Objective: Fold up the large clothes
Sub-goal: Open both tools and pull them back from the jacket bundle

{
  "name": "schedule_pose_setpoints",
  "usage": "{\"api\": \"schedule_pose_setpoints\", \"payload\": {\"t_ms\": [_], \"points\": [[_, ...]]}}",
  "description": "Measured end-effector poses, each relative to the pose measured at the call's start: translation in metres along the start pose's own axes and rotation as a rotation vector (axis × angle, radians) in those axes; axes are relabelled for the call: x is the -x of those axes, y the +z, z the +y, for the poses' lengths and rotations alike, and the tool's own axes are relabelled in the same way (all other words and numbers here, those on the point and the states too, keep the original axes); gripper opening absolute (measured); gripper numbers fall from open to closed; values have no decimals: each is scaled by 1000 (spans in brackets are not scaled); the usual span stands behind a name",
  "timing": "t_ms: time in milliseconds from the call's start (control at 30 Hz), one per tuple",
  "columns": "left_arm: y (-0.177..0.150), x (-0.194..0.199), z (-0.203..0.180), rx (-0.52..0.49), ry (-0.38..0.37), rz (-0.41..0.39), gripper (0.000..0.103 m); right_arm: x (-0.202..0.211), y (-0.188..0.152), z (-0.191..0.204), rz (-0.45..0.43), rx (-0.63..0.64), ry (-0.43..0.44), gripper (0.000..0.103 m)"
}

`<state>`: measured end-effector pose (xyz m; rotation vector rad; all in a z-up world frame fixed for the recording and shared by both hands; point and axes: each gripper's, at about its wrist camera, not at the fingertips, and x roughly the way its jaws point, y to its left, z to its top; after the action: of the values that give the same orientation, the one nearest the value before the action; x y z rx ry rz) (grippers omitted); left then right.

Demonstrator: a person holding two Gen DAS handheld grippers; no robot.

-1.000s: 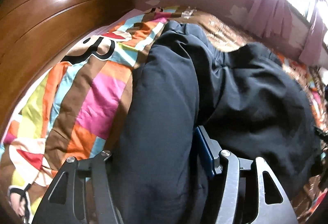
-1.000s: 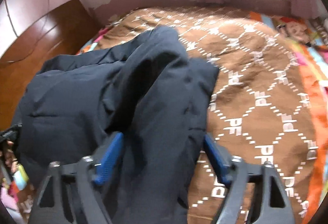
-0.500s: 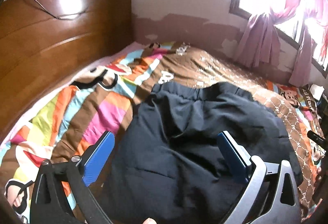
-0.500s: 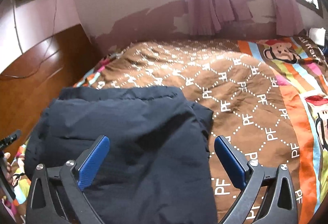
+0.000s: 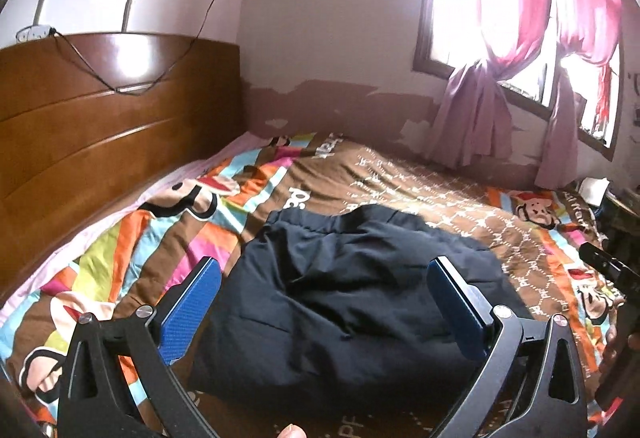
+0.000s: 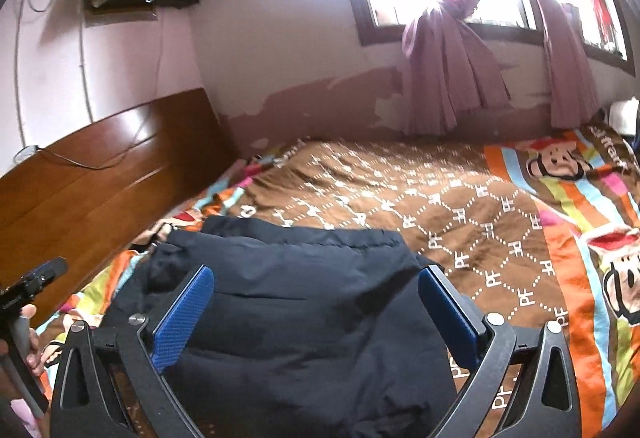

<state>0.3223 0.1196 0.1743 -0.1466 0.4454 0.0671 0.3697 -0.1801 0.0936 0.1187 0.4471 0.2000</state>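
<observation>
Both the left hand-held gripper [image 5: 324, 286] and right hand-held gripper [image 6: 316, 296] hover wide open, empty, above the folded dark padded jacket [image 5: 352, 298] on the bed [image 5: 420, 173]. Next, pinch matching edges evenly.

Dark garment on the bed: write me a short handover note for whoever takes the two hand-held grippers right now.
Left hand-held gripper: open, empty, above the garment's near edge.
Right hand-held gripper: open, empty, also above the near edge.
Dark garment: lies in a compact, puffy bundle on the patterned bedspread, near the wooden headboard; neither gripper touches it.
Done: it looks folded over at least once, and both grippers have let go.
Left: probably flatten the bulges, and judge whether one more fold is needed.
</observation>
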Motion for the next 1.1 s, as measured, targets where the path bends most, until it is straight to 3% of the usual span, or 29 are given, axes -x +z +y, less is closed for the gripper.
{"api": "schedule_pose_setpoints", "payload": {"t_ms": [467, 933, 1100], "points": [[-9, 87, -37, -63, -61, -74, 101, 92, -12, 42, -135, 76, 78, 103], [-51, 146, -45, -131, 2, -124, 101, 155, -45, 61, -160, 102, 89, 103], [-74, 147, -42, -118, 5, -91, 101, 166, -68, 71, -143, 126, 101, 103]]}}
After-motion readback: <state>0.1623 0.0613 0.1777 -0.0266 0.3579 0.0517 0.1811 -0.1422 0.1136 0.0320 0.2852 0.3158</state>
